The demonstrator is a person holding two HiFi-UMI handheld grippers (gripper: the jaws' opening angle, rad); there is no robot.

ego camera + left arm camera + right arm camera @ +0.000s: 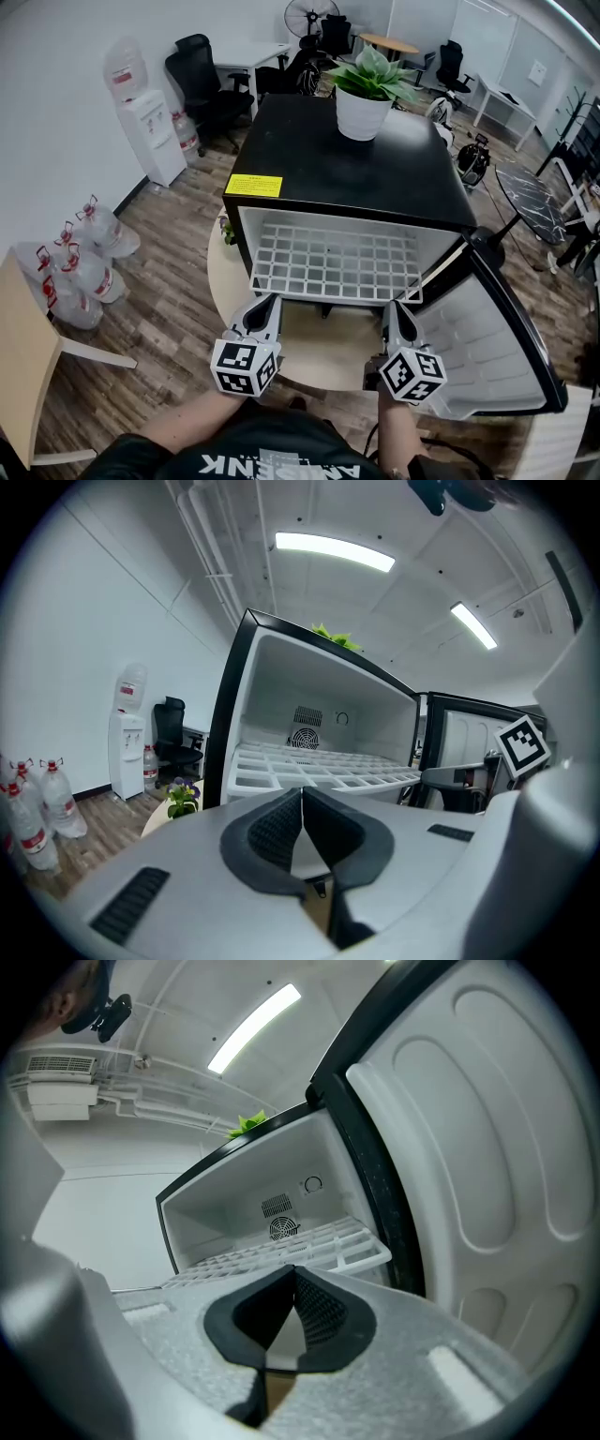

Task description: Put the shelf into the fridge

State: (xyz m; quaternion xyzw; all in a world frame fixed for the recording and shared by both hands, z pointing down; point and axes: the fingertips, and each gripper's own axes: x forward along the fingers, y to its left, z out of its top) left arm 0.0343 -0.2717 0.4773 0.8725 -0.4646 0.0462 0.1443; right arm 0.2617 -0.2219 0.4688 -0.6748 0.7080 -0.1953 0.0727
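Observation:
A white grid shelf [333, 264] lies flat in the open black mini fridge [356, 159], its front edge sticking out past the opening. It also shows in the left gripper view as the shelf [319, 766] and in the right gripper view as the shelf [291, 1249]. My left gripper [266, 302] hovers just below the shelf's front left corner, jaws shut and empty. My right gripper [397, 307] sits below the front right corner, also shut with nothing in it. Both stand apart from the shelf.
The fridge door [506, 337] hangs open to the right, close to my right gripper. A potted plant [367, 89] stands on the fridge top. Water bottles [80, 262] and a water dispenser [150, 122] stand at the left. A round pale table [323, 347] carries the fridge.

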